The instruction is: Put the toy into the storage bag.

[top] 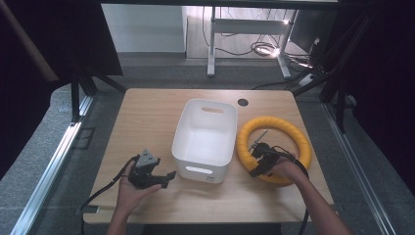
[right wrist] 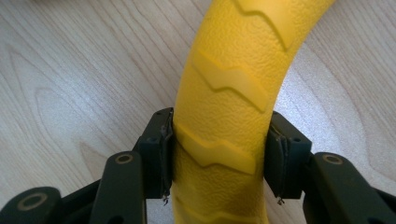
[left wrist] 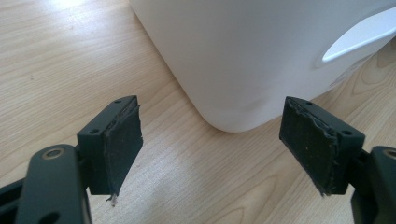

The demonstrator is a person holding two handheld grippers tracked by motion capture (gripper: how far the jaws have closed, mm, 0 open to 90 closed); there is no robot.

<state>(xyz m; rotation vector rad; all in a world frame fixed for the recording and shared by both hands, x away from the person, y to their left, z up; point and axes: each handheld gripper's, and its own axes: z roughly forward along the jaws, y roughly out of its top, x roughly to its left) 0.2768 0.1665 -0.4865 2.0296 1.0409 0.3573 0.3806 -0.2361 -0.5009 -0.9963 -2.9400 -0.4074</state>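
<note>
A yellow ring (top: 274,147) with raised zigzag ribs lies flat on the wooden table (top: 147,112), right of a white bin (top: 205,137). My right gripper (top: 259,164) is shut on the ring's near-left part; in the right gripper view both pads press the sides of the yellow ring (right wrist: 224,93), with my right gripper (right wrist: 217,154) around it. My left gripper (top: 169,177) is held just above the table at the bin's near-left corner, open with nothing between its jaws. The left gripper view shows my left gripper (left wrist: 212,147) facing the white bin (left wrist: 252,51) and its rounded corner.
The bin stands in the table's middle with handle slots in its near and far walls. A dark round grommet (top: 242,102) sits at the table's far edge. Bare wood stretches left of the bin. A desk frame and cables (top: 264,49) stand on the floor behind.
</note>
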